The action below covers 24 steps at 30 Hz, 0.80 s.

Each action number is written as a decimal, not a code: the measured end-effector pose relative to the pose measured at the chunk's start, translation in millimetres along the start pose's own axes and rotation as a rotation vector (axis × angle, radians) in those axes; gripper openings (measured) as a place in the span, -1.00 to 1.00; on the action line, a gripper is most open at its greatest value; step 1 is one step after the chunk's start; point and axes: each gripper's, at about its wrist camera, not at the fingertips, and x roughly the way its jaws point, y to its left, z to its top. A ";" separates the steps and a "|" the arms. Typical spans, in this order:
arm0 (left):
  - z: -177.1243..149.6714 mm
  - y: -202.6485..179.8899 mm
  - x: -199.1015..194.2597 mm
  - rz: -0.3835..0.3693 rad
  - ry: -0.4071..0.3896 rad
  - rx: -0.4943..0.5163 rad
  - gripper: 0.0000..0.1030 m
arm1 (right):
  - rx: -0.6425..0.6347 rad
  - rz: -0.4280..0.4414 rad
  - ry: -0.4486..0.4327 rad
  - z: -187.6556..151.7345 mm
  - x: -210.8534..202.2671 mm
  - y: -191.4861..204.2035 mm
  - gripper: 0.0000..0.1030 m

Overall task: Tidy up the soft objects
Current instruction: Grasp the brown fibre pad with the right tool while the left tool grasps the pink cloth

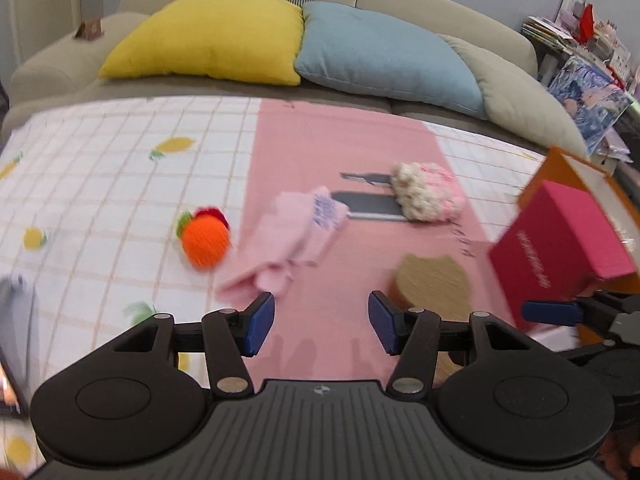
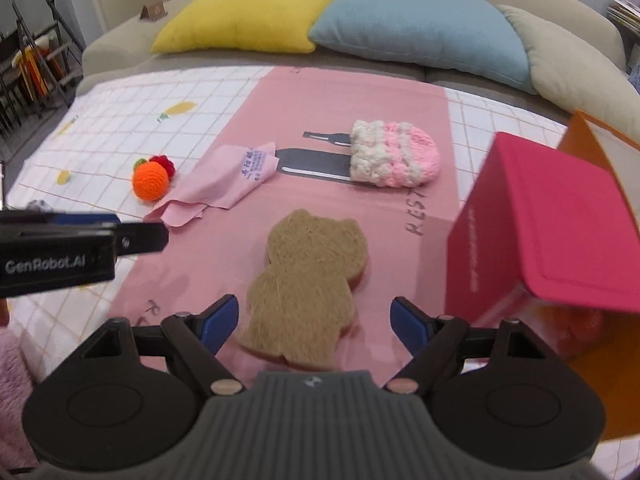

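Observation:
On a pink mat (image 2: 328,100) lie a tan bear-shaped sponge (image 2: 308,280), a folded pink cloth (image 2: 224,184) and a fluffy pink-and-white knitted piece (image 2: 394,156). An orange crochet ball (image 2: 150,180) with a red crochet bit rests on the checked cloth beside the mat. My right gripper (image 2: 316,322) is open, its blue pads either side of the sponge's near end without pressing it. My left gripper (image 1: 322,324) is open and holds nothing, hovering over the mat near the pink cloth (image 1: 288,240), with the sponge (image 1: 434,284) just to its right.
A magenta box (image 2: 548,216) leans against an orange box (image 2: 600,140) at the right edge. Behind the table a beige sofa (image 2: 580,80) carries a yellow cushion (image 2: 248,12) and a blue cushion (image 2: 420,24). The left gripper's body (image 2: 80,252) reaches in from the left. Cluttered shelves (image 1: 580,40) stand far right.

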 end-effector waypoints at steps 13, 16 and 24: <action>25.9 -3.8 80.4 0.112 0.035 0.190 0.30 | 0.040 -0.032 0.067 17.0 46.7 0.5 0.78; 29.0 -2.9 97.1 0.142 0.078 0.192 0.30 | 0.054 -0.024 0.079 19.7 50.3 -0.4 0.78; 34.1 1.8 109.5 0.140 0.104 0.127 0.34 | 0.022 -0.025 0.090 17.5 51.3 8.8 0.68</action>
